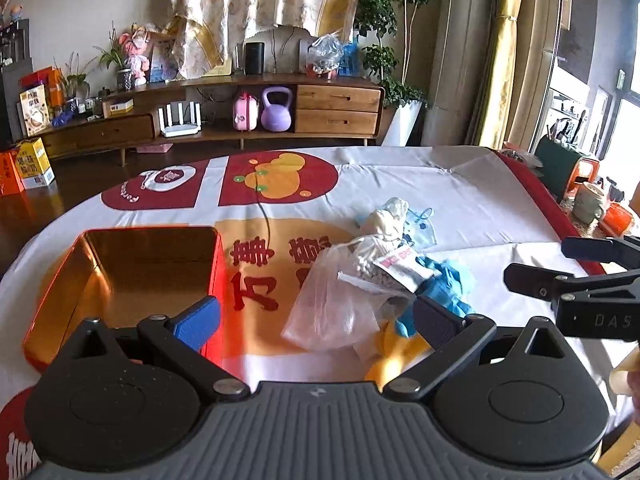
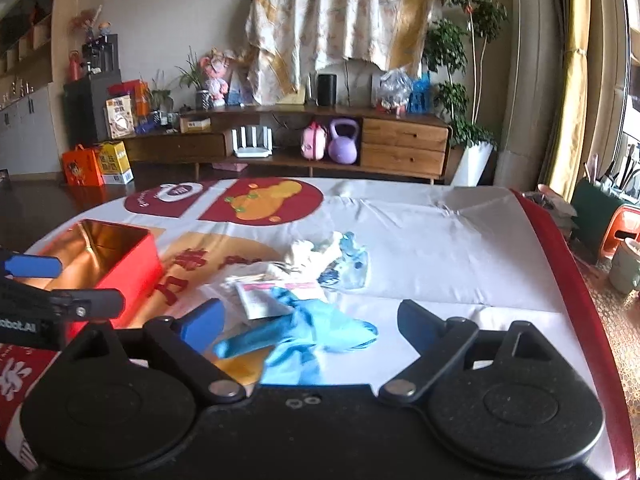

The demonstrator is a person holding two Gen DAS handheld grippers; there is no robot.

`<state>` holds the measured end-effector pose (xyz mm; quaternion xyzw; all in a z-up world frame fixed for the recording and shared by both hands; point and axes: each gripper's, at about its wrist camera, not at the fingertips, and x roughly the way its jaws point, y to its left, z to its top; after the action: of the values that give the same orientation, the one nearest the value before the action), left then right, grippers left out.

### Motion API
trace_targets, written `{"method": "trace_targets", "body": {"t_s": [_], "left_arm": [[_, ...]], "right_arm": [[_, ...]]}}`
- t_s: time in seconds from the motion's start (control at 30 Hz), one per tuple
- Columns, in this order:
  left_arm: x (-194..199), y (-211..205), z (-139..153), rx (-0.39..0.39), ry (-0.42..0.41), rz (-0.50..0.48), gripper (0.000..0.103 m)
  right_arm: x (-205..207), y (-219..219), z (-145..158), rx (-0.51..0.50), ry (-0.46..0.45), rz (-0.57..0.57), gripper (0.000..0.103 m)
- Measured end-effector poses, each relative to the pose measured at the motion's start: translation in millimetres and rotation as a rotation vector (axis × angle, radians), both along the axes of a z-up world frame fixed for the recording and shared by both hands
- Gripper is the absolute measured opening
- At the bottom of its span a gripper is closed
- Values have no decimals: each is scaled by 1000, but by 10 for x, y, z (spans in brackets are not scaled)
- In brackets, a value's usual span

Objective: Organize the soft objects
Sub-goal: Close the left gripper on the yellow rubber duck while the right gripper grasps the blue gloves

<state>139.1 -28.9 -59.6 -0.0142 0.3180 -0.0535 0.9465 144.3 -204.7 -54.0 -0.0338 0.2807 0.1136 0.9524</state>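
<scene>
A pile of soft things lies mid-table: a clear plastic bag (image 1: 336, 304) with white beads, a white sachet (image 1: 400, 266), a blue glove (image 1: 444, 292), a yellow item (image 1: 394, 354), a white cloth (image 1: 386, 216) and a pale blue pouch (image 1: 422, 226). An open red tin box (image 1: 132, 276) with a gold inside stands to the left. My left gripper (image 1: 316, 318) is open and empty, just before the bag. My right gripper (image 2: 312, 322) is open and empty, its fingers either side of the blue glove (image 2: 304, 332). The box (image 2: 108, 264) and the white cloth (image 2: 308, 256) also show in the right wrist view.
The table wears a white cloth with red and orange prints (image 1: 280, 178) and a red edge (image 2: 560, 280) on the right. Behind stand a wooden TV cabinet (image 1: 336, 108), a purple kettlebell (image 1: 276, 110), plants and curtains. A stool (image 2: 624, 232) and mug (image 2: 628, 268) sit at right.
</scene>
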Motion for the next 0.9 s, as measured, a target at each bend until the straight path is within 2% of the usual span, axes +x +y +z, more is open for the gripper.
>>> {"method": "trace_targets", "body": {"t_s": [0.1, 0.47, 0.67, 0.77, 0.83, 0.87, 0.9], "left_arm": [[96, -44, -63, 22, -7, -26, 103], [183, -357, -541, 67, 92, -123, 102], [223, -482, -703, 86, 114, -149, 102], [244, -524, -752, 86, 113, -160, 102], [258, -541, -768, 88, 110, -168, 101], [270, -551, -777, 87, 110, -172, 100], [283, -564, -790, 85, 112, -180, 92]], "right_arm": [[122, -41, -31, -4, 6, 19, 90], [492, 50, -287, -25, 77, 50, 86], [656, 99, -512, -19, 126, 59, 78], [713, 106, -587, -6, 150, 68, 71], [733, 104, -626, 6, 166, 74, 60], [742, 109, -633, 10, 167, 76, 58], [739, 105, -637, 13, 166, 79, 54]]}}
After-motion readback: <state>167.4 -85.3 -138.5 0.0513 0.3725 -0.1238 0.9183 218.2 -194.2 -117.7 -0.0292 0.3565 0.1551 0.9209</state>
